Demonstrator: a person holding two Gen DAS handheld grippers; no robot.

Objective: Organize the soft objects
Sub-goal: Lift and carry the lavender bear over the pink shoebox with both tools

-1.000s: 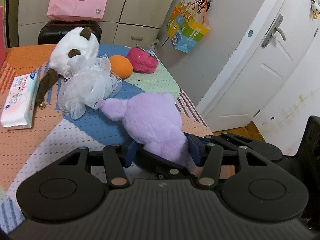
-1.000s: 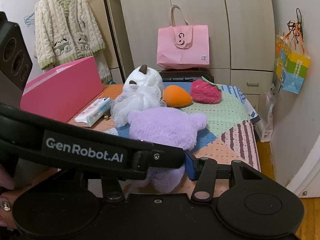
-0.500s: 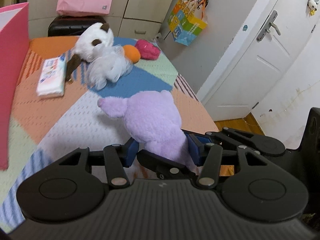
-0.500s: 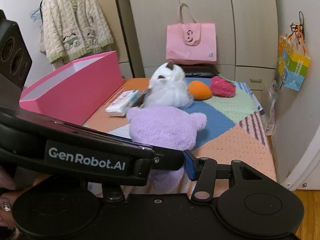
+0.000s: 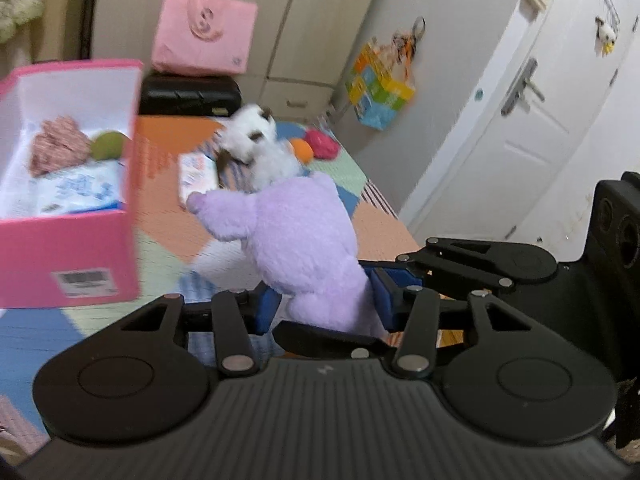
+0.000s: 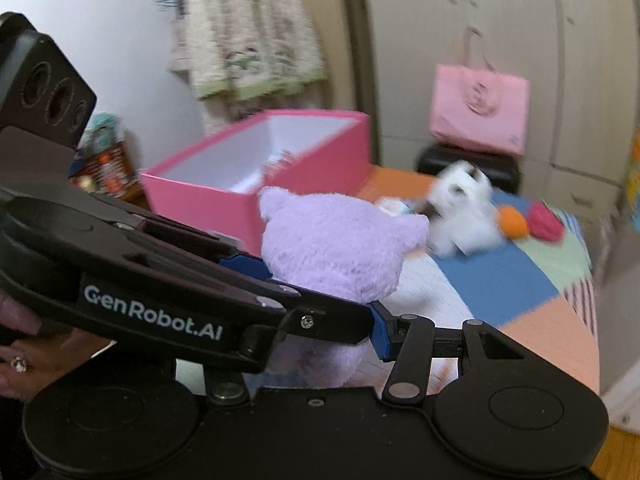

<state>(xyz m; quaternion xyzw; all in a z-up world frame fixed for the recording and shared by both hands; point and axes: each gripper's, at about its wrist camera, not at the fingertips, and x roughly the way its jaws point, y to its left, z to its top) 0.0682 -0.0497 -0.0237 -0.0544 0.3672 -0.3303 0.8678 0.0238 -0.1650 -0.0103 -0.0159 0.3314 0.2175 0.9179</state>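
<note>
Both grippers have carried the purple plush toy (image 5: 304, 240) up off the patchwork mat (image 5: 168, 232) since the earlier frames, and the open pink box (image 5: 80, 256), then only an edge at the left, now fills the left side of the left wrist view with its inside showing. The left gripper (image 5: 324, 304) has the toy's lower body between its blue pads (image 5: 266, 308), pressing into the fur from both sides; its jaws have just been closing a little further on it. The right gripper (image 6: 320, 344) is also clamped on the toy's lower part, though only its right pad (image 6: 380, 332) shows, as the other tool's arm crosses in front of the left one. A hand (image 6: 36, 344) with a ring grips that crossing tool at the left edge.

The toy stands roughly upright in the grip, its long axis running from the pads up and away, head farthest from the cameras, with one rounded limb or ear reaching left toward the box. It hangs above the mat just right of the box's near corner. Farther back on the mat lie a white plush (image 5: 256, 148), an orange ball (image 5: 302, 150), a magenta soft piece (image 5: 320, 146) and a tissue pack (image 5: 196, 178), all blurred.
</note>
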